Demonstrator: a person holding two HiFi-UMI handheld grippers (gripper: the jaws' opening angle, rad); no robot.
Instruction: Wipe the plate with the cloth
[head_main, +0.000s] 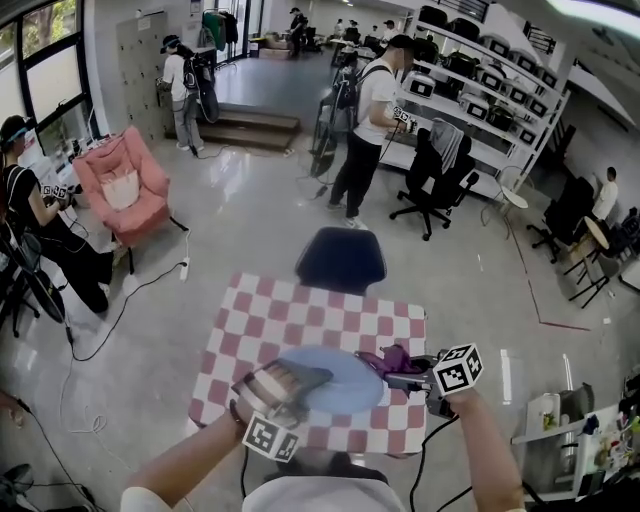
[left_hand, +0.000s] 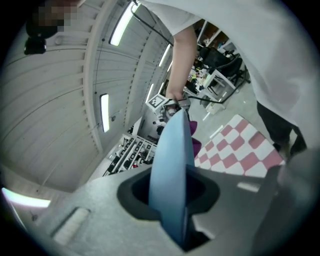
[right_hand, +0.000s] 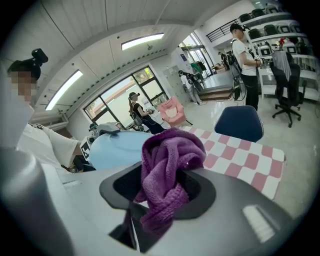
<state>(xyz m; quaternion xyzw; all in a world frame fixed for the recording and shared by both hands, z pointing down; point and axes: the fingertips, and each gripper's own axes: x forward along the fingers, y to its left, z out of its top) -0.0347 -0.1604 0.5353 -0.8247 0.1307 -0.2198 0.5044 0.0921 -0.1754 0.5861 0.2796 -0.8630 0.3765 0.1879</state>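
In the head view the checkered red-and-white worktop (head_main: 310, 320) fills the lower centre of the frame, and both grippers are held above its near edge. The left gripper (head_main: 290, 382) comes in from the lower left and its jaws are pinched on the rim of the light blue plate (head_main: 335, 380), which hangs above the cloth-covered surface rather than lying on it. In the left gripper view the plate runs edge-on straight up the middle of the frame, its rim seated between the two jaws with one jaw on each face. The right gripper (head_main: 405, 374) comes in from the lower right with its marker cube (head_main: 458, 368) turned up toward the camera. Its jaws are clamped on the purple cloth (head_main: 390, 358), which sits bunched at the plate's right edge and touches it. In the right gripper view the cloth rises out of the gap between the jaws as a thick folded wad, with a tail hanging down into the gap, and the plate's pale blue face shows just left of it and behind. Beyond the far edge of the worktop, at frame centre in the head view, stands a dark blue chair (head_main: 340, 260). A pink armchair (head_main: 125, 190) is at the left, and several people stand or sit about the room in the upper part of the frame.
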